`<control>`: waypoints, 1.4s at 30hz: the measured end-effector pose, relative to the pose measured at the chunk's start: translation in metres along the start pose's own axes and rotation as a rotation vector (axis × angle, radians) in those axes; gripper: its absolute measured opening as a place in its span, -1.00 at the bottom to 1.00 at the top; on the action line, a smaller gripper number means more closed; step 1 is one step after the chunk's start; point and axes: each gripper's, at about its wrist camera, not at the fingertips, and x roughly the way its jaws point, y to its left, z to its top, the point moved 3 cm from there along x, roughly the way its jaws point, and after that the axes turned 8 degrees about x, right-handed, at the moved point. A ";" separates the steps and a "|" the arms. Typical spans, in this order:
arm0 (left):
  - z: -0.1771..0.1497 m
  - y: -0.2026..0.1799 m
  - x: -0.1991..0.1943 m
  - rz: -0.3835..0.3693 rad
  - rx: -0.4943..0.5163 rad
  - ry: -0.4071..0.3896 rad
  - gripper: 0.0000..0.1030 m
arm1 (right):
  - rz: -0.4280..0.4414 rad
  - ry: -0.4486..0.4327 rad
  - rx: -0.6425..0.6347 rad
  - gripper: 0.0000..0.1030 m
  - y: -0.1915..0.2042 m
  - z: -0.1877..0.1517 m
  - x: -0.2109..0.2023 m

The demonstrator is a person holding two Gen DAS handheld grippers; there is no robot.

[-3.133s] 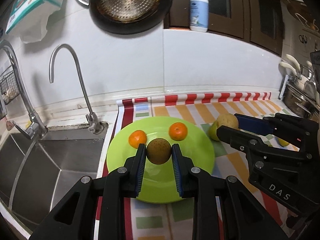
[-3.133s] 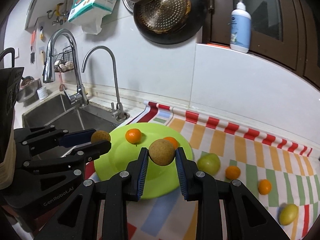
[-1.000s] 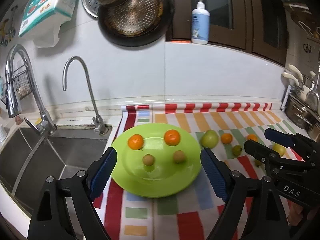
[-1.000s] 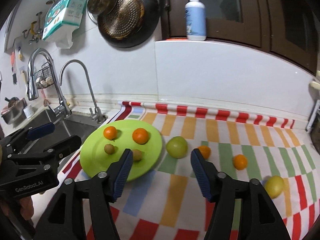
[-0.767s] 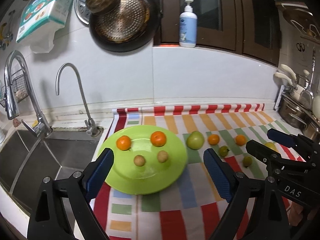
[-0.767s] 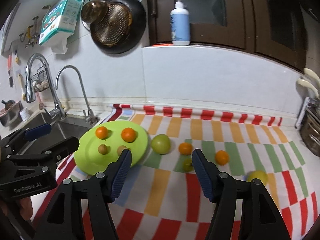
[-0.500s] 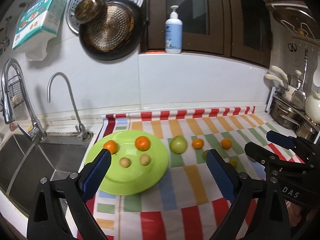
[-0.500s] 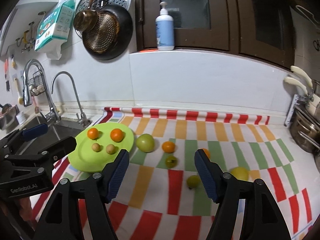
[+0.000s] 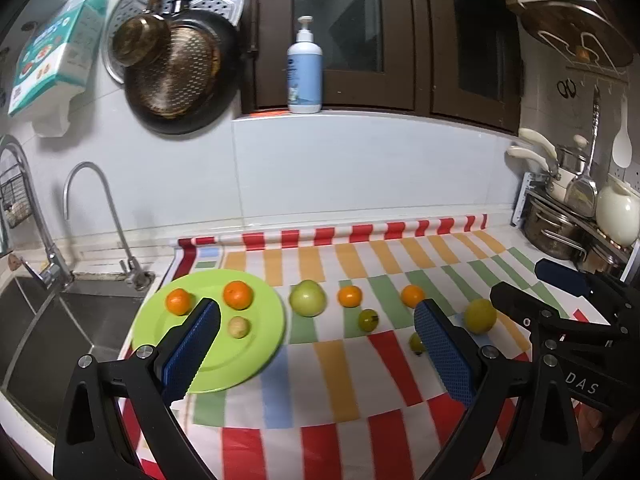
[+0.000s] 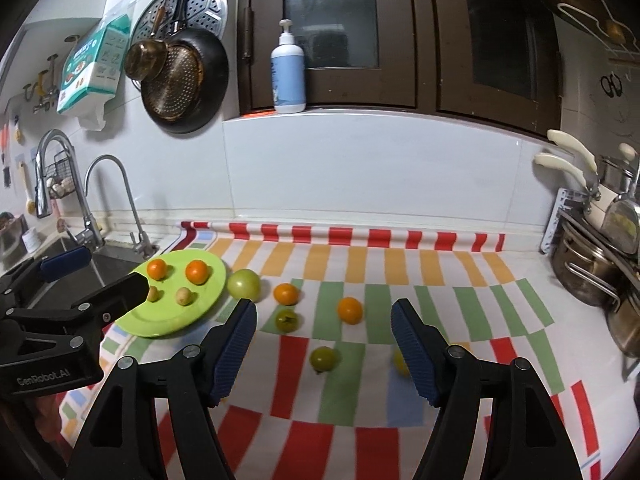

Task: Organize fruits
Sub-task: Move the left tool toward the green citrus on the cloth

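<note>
A lime-green plate [image 9: 256, 360] lies at the left end of the striped cloth. It carries two oranges [image 9: 238, 294] and a small brown fruit [image 9: 239, 327]; the right wrist view shows a second brown fruit [image 10: 184, 295]. On the cloth to the right lie a green apple [image 9: 307, 298], two more oranges [image 9: 349, 295], two small dark-green fruits [image 10: 287, 319] and a yellow-green fruit [image 9: 480, 315]. My left gripper [image 9: 317, 310] is held back from the plate, open wide and empty. My right gripper [image 10: 324, 308] hangs over the loose fruits, open and empty.
A steel sink [image 9: 80, 320] with a tap [image 9: 100, 208] borders the plate on the left. Steel pots [image 10: 588, 268] crowd the right end of the counter. A soap bottle [image 9: 305, 68] stands on the ledge above, and pans [image 9: 176, 72] hang on the wall.
Both grippers let go of the brown fruits they held over the plate. They have opened wider and drawn back and right, bringing the loose fruits on the cloth into view.
</note>
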 end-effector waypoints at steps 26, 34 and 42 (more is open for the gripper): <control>-0.012 -0.077 0.075 -0.104 0.135 0.104 0.91 | -0.052 0.135 0.018 0.36 -0.078 -0.021 0.052; -0.027 -0.091 0.105 -0.144 0.166 0.180 0.82 | -0.049 0.197 0.042 0.36 -0.092 -0.036 0.078; -0.040 -0.105 0.134 -0.200 0.186 0.253 0.64 | -0.053 0.262 0.079 0.36 -0.105 -0.048 0.102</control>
